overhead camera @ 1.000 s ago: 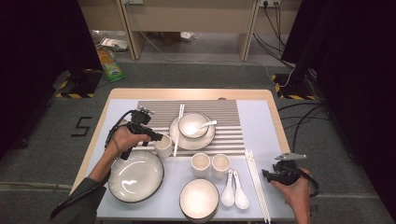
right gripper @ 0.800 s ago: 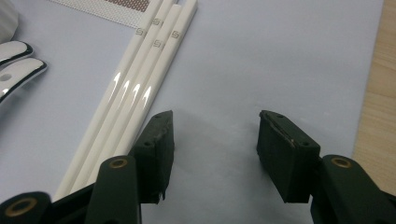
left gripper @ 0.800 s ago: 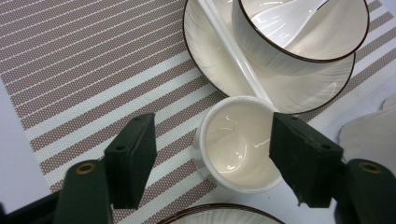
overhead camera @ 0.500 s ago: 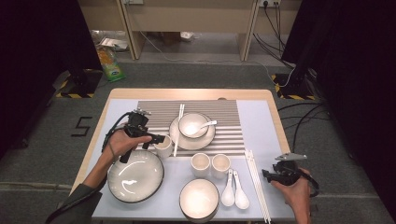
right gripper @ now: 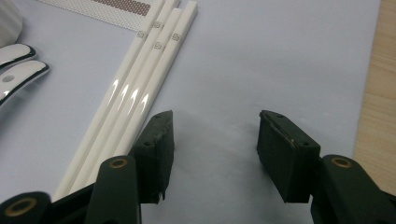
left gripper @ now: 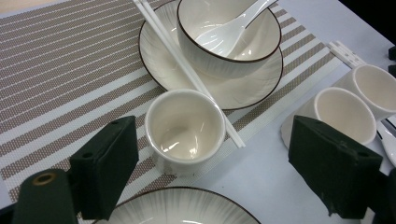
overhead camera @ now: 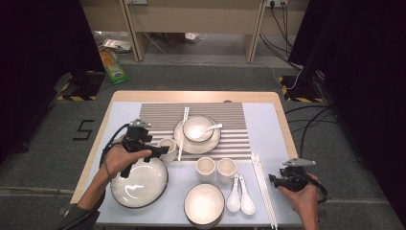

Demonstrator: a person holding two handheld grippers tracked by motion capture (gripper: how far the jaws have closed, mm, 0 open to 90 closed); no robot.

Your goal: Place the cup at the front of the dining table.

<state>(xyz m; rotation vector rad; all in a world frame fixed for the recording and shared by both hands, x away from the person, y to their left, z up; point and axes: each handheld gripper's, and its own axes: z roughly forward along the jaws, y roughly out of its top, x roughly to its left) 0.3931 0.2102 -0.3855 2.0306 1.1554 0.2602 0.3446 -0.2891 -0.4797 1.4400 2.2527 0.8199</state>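
A small white cup [left gripper: 184, 128] stands upright at the striped placemat's [overhead camera: 158, 117] near edge. My left gripper [left gripper: 210, 140] is open, its jaws wide on either side of the cup and clear of its wall; they have just been opening. From above, the left gripper [overhead camera: 160, 151] points right at the cup [overhead camera: 167, 145]. Behind the cup sits a bowl with a spoon [left gripper: 229, 32] on a plate, with white chopsticks [left gripper: 182, 60] across the plate's rim. My right gripper [right gripper: 215, 126] hangs open over bare mat beside several white chopsticks [right gripper: 135, 98], with nothing between its jaws.
A large plate [overhead camera: 141, 184] lies under my left hand. Two more cups [overhead camera: 206, 167] stand mid-table, with a smaller dish [overhead camera: 204, 203] and two spoons [overhead camera: 239, 194] toward the near edge. My right gripper [overhead camera: 275, 179] is at the table's right front corner.
My left gripper's jaws have spread apart around the cup, and the hand has shifted a little toward the near edge. The cup stays on the placemat. The right hand has not moved.
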